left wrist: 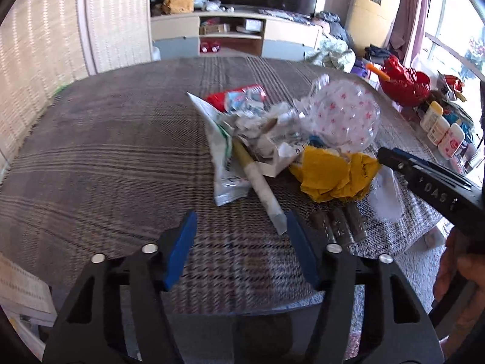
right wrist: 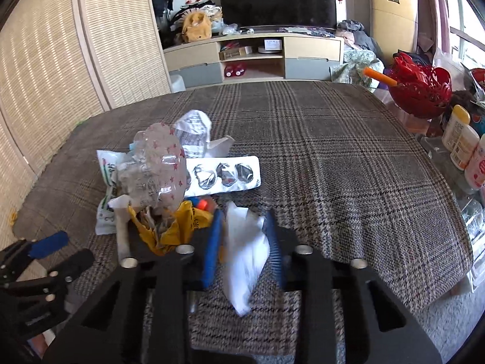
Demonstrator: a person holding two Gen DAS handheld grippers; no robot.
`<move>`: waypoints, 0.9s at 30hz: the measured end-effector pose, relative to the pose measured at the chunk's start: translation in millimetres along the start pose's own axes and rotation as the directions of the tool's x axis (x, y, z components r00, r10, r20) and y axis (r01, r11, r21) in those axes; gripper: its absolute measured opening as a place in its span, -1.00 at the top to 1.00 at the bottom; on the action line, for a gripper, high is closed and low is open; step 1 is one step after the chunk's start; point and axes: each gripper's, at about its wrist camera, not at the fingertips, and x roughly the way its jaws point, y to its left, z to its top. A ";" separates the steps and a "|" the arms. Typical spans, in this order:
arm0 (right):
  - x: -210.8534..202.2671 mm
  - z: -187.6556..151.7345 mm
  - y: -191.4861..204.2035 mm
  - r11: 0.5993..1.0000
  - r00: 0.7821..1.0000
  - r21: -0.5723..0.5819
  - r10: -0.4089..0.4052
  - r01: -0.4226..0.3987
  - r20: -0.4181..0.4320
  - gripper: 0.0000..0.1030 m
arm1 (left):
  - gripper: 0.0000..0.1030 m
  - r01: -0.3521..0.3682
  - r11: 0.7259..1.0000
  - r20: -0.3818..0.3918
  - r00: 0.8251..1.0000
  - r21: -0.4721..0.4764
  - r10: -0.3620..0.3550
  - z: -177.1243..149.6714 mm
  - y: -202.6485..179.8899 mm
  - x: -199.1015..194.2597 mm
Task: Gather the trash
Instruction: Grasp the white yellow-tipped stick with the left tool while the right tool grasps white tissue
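A heap of trash lies on the plaid tablecloth (left wrist: 106, 157): a clear plastic lid with red stars (left wrist: 348, 115), a yellow crumpled wrapper (left wrist: 330, 173), a white and green bag (left wrist: 224, 163), a paper tube (left wrist: 260, 182), a red and blue packet (left wrist: 239, 97), a blister pack (right wrist: 224, 176). My left gripper (left wrist: 239, 242) is open and empty, just short of the tube's near end. My right gripper (right wrist: 242, 236) stands open around a white tissue (right wrist: 245, 251), its blue pads on either side; it also shows in the left wrist view (left wrist: 394, 157).
Three brown cylinders (left wrist: 339, 224) lie at the table's near edge. A red basket (right wrist: 421, 88) and several white bottles (right wrist: 460, 142) stand on a side surface to the right. A TV cabinet (right wrist: 251, 54) is behind the table. Woven screens (right wrist: 60, 60) stand left.
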 end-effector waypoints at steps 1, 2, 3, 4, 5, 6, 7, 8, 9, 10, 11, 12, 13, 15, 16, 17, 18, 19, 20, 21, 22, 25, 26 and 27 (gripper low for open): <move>1.7 -0.2 -1.8 1.000 1.000 0.001 0.000 0.000 0.000 0.73 | 0.04 0.012 1.000 -0.009 1.000 0.000 -0.012 1.4 -2.4 6.5; 3.4 -0.7 -4.6 1.000 1.000 0.001 -0.005 0.005 -0.002 0.78 | 0.11 0.018 1.000 -0.014 1.000 0.000 -0.018 2.5 -3.5 11.3; 4.2 -1.7 -5.9 1.000 1.000 0.002 -0.008 0.008 -0.002 0.82 | 0.18 0.025 1.000 -0.026 0.999 0.002 -0.025 4.1 -7.1 19.0; 6.1 -2.4 -8.8 1.000 1.000 0.006 -0.012 0.012 -0.004 0.83 | 0.21 0.026 1.000 -0.033 0.999 0.005 -0.025 4.5 -9.2 23.7; 8.8 -3.1 -11.3 1.000 1.000 0.011 -0.012 0.012 -0.006 0.83 | 0.22 0.029 1.000 -0.042 0.999 0.009 -0.029 5.2 -12.3 29.1; 10.7 -5.0 -14.6 1.000 1.000 0.020 -0.010 0.010 -0.010 0.83 | 0.22 0.030 0.999 -0.052 0.998 0.013 -0.030 5.6 -16.1 35.2; 11.9 -7.1 -17.3 1.000 1.000 0.031 -0.004 0.004 -0.014 0.83 | 0.22 0.028 1.000 -0.059 0.998 0.014 -0.027 5.3 -18.1 39.2; 12.7 -9.3 -19.3 0.999 1.000 0.041 0.004 -0.003 -0.018 0.82 | 0.25 0.026 1.000 -0.065 0.998 0.014 -0.025 5.0 -18.9 41.9; 13.3 -10.3 -21.3 0.999 1.000 0.048 0.009 -0.008 -0.019 0.79 | 0.26 0.017 1.000 -0.065 0.998 0.017 -0.016 4.9 -21.0 45.5; 12.9 -11.8 -23.1 0.998 1.000 0.057 0.017 -0.016 -0.018 0.78 | 0.28 0.006 1.000 -0.060 0.998 0.023 -0.005 5.0 -22.5 46.5; 12.8 -13.0 -24.2 0.998 1.000 0.061 0.021 -0.020 -0.021 0.78 | 0.32 0.000 1.000 -0.058 0.998 0.025 0.002 5.5 -23.3 47.3; 12.2 -13.9 -23.9 0.998 0.999 0.064 0.023 -0.022 -0.021 0.78 | 0.42 -0.007 1.000 -0.055 0.998 0.028 0.008 6.2 -24.1 48.6; 11.9 -14.8 -24.0 0.997 0.999 0.067 0.025 -0.023 -0.023 0.78 | 0.47 -0.016 0.999 -0.051 0.999 0.032 0.017 7.0 -24.2 49.9; 11.7 -18.7 -24.5 0.997 0.999 0.070 0.029 -0.027 -0.034 0.78 | 0.61 -0.026 0.999 -0.051 0.998 0.031 0.028 9.0 -22.1 51.3; 11.5 -20.5 -23.6 0.997 0.999 0.072 0.034 -0.031 -0.040 0.78 | 0.62 -0.022 0.999 -0.052 0.998 0.028 0.024 10.3 -21.0 51.7; 10.8 -23.6 -22.6 0.996 0.998 0.076 0.044 -0.040 -0.047 0.78 | 0.62 -0.018 1.000 -0.051 0.999 0.026 0.019 10.6 -20.2 51.8; 9.3 -27.6 -22.3 0.996 0.997 0.079 0.050 -0.046 -0.050 0.77 | 0.62 -0.016 1.000 -0.048 0.999 0.027 0.017 10.0 -19.6 51.8; 7.6 -30.2 -21.6 0.995 0.997 0.082 0.054 -0.050 -0.051 0.74 | 0.62 -0.018 0.999 -0.046 0.999 0.030 0.019 9.4 -19.9 51.6; 6.4 -31.9 -20.7 0.995 0.997 0.083 0.055 -0.050 -0.051 0.63 | 0.60 -0.020 0.999 -0.045 0.999 0.033 0.022 8.8 -20.2 50.9; 3.4 -34.1 -20.4 0.995 0.997 0.088 0.057 -0.053 -0.048 0.39 | 0.60 -0.024 0.999 -0.043 0.999 0.036 0.025 8.2 -21.1 50.6; -0.1 -35.7 -21.1 0.994 0.997 0.095 0.063 -0.059 -0.040 0.21 | 0.60 -0.025 0.999 -0.041 0.999 0.036 0.026 7.6 -21.5 50.3; -8.4 -36.0 -22.8 0.993 0.998 0.104 0.058 -0.055 -0.025 -0.15 | 0.61 -0.027 0.999 -0.039 0.999 0.046 0.029 6.1 -22.7 49.7; -10.8 -36.3 -22.4 0.993 0.998 0.101 0.055 -0.053 -0.024 -0.15 | 0.62 -0.027 0.998 -0.038 0.999 0.051 0.029 4.5 -23.1 48.5; -12.3 -36.0 -23.2 0.993 0.998 0.100 0.057 -0.054 -0.024 -0.15 | 0.65 -0.029 0.998 -0.037 0.999 0.055 0.031 2.8 -23.1 47.7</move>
